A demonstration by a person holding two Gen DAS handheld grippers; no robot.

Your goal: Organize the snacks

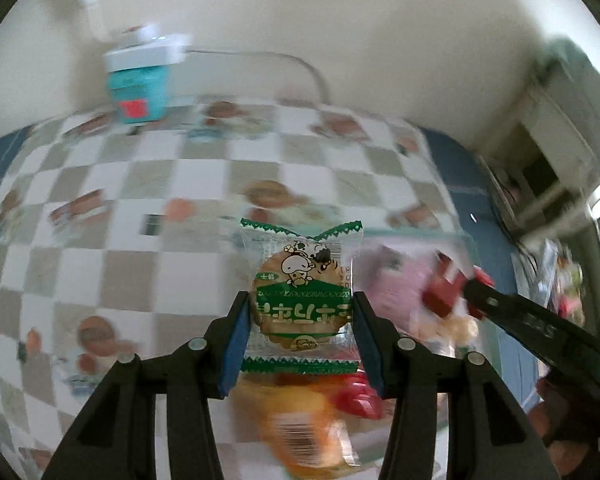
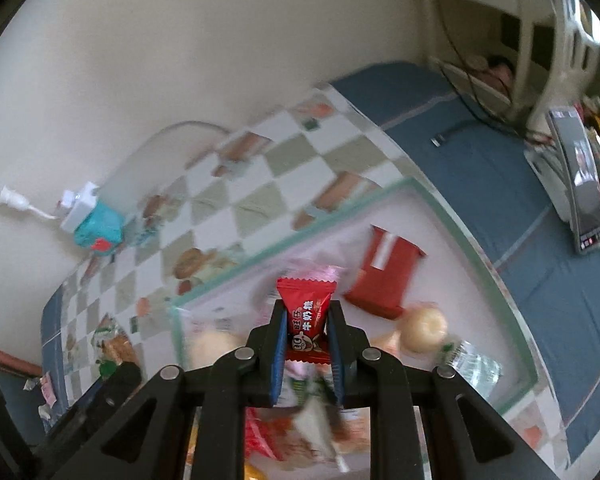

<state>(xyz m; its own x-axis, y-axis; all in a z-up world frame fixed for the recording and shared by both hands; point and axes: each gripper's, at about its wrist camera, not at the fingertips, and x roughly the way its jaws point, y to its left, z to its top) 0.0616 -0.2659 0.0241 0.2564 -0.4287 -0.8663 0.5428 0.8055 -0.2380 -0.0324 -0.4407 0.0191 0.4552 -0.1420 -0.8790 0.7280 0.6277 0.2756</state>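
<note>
My left gripper (image 1: 300,312) is shut on a green-and-white wrapped cookie packet (image 1: 302,292), held above the table with its blue pads against both sides. My right gripper (image 2: 306,334) is shut on a small red candy packet (image 2: 306,320). In the left wrist view the right gripper (image 1: 466,290) shows at the right with the red candy packet (image 1: 446,290) at its tip. Below both lies a clear tray (image 2: 476,240) with a green rim holding several snacks: a red box (image 2: 386,274), a round pale bun (image 2: 424,328), pink and orange wrappers (image 1: 300,424).
A checkered tablecloth (image 1: 140,184) covers the table, over a blue cloth (image 2: 520,184). A teal-and-white box (image 1: 140,84) with a white cable stands by the wall at the back. A grey device (image 2: 580,184) and a white chair sit at the right. Another snack packet (image 2: 112,346) lies left of the tray.
</note>
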